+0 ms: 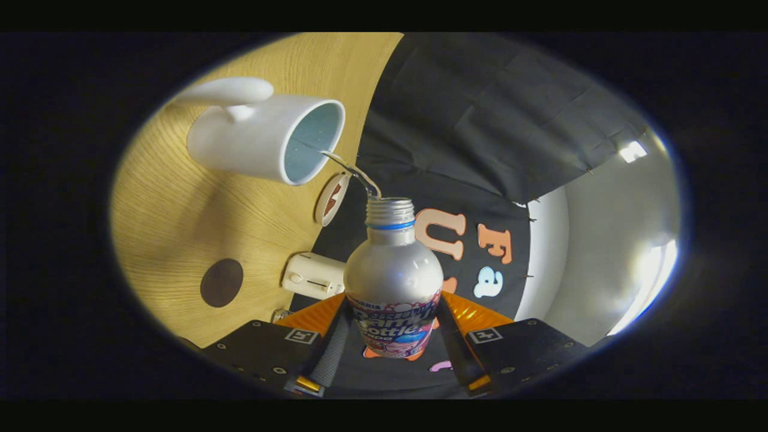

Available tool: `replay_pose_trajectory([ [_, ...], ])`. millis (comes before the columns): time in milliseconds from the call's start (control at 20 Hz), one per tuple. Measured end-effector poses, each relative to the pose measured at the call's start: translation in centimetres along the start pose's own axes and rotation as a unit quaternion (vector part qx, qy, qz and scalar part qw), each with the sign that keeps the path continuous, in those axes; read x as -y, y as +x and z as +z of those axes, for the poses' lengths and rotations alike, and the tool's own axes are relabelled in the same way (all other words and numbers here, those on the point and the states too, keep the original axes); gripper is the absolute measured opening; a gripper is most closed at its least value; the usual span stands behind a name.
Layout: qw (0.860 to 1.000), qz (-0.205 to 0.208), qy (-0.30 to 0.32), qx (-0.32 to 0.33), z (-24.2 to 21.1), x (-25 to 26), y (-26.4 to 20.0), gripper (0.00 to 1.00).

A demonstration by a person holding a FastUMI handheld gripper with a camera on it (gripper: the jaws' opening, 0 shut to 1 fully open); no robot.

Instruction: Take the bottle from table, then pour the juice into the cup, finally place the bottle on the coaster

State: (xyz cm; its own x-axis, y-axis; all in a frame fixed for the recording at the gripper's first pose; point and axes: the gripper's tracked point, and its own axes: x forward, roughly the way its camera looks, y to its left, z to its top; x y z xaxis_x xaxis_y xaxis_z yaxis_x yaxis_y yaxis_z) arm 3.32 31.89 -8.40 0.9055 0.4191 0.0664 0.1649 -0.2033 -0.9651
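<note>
My gripper [393, 336] is shut on a silver bottle [393, 270] with a printed label, both fingers pressed on its lower body. The bottle is uncapped and tilted over, its threaded neck [390, 211] aimed at the white cup. A thin clear stream [351, 168] runs from the neck into the mouth of the white cup [264, 135], which stands on the wooden table [180, 204] just ahead; its inside is pale blue and its handle points away from the fingers. A dark round coaster [221, 282] lies on the table, nearer the fingers than the cup.
A small round white disc with a red mark [331, 198] lies beside the cup near the table edge. A white boxy device [314, 275] sits at the table edge close to the bottle's body. Black cloth wall [480, 120] hangs beyond the table.
</note>
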Motion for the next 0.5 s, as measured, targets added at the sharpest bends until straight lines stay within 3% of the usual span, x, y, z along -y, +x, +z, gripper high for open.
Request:
replay_pose_trajectory([
  [500, 0.999, -0.013, -0.032, 0.003, 0.11, 0.49, 0.13, 0.75],
])
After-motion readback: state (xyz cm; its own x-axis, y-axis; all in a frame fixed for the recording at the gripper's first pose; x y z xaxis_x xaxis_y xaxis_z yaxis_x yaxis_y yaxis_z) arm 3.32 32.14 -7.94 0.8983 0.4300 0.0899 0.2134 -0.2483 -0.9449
